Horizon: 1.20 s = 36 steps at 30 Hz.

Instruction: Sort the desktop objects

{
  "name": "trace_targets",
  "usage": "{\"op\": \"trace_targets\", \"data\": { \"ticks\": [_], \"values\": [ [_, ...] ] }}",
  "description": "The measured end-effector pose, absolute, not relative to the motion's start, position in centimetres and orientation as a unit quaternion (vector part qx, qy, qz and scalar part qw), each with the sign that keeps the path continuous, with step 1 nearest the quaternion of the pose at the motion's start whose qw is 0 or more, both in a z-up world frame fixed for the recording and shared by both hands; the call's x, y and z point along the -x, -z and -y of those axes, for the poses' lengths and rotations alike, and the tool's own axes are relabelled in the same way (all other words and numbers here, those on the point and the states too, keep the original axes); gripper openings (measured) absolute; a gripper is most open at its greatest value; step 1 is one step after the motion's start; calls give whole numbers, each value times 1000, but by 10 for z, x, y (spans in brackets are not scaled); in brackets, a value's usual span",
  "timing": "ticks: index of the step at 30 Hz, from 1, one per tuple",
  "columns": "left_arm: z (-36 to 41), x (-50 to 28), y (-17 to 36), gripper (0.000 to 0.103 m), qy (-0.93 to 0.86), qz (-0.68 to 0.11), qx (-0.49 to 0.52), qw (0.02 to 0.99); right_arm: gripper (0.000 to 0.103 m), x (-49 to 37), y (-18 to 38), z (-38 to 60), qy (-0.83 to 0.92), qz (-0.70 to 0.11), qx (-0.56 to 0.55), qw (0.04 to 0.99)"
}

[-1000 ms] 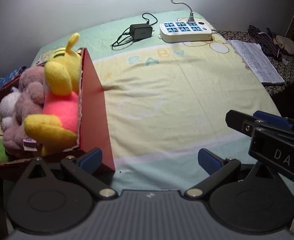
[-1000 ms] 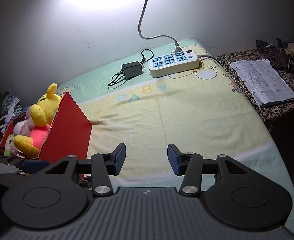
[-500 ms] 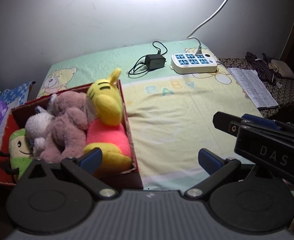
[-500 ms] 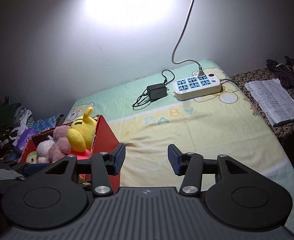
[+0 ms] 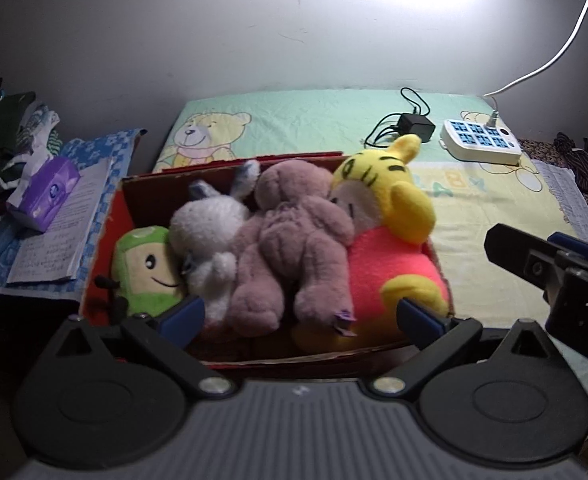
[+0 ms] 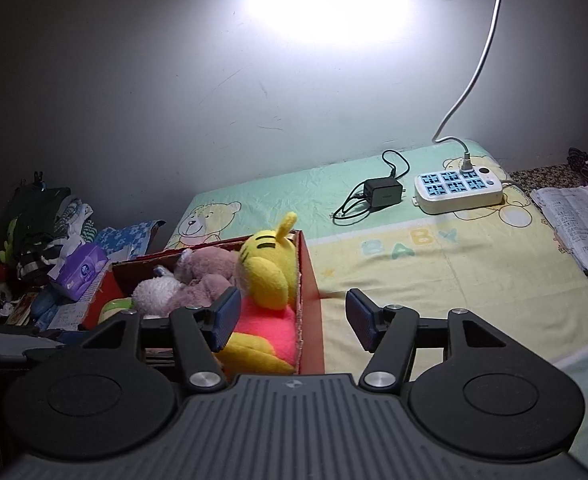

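Left wrist view: my left hand-held gripper (image 5: 300, 316) hangs over the near edge of the red box (image 5: 118, 216), fingers wide apart, nothing between them. Box holds four plush toys side by side: green plush (image 5: 146, 268), white plush (image 5: 210, 232), mauve bear (image 5: 290, 236), yellow tiger plush (image 5: 378, 200) in pink. Box sits on the bear-print sheet (image 5: 310, 120). Right hand-held gripper's body intrudes at right edge.

Right wrist view: my right hand-held gripper (image 6: 292, 320) is empty, fingers spread, straddling the box's right wall (image 6: 310, 300). Black charger (image 6: 382, 194) and white power strip (image 6: 458, 188) lie near the wall, well apart from the box.
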<state>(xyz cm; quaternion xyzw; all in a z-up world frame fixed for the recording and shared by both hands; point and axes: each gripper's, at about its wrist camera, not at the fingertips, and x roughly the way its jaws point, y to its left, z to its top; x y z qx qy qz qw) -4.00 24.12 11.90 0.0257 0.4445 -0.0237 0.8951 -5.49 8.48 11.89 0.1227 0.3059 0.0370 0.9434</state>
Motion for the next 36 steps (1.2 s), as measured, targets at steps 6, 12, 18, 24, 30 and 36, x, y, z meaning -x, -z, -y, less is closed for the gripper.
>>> {"op": "trace_targets", "data": {
  "ticks": [6,12,18,24,30,36],
  "values": [
    [-274,38,-116,102,3,-453,-36,891,62,50,-118,-120,-52,-311,-115,942],
    [-303,39,-115,102,-9,-460,-37,887,62,46,-119,-148,-55,-318,-115,940],
    [-324,42,-112,102,-25,-470,-40,881,66,44,-119,-166,-46,-325,-108,938],
    [-340,45,-106,102,-21,-486,-38,873,70,43,-116,-182,-44,-334,-93,937],
    [-346,45,-102,102,-14,-492,-38,869,70,43,-114,-187,-35,-345,-84,934],
    [-337,52,-99,102,23,-497,-50,866,75,51,-117,-191,-27,-348,-53,936]
  ]
}}
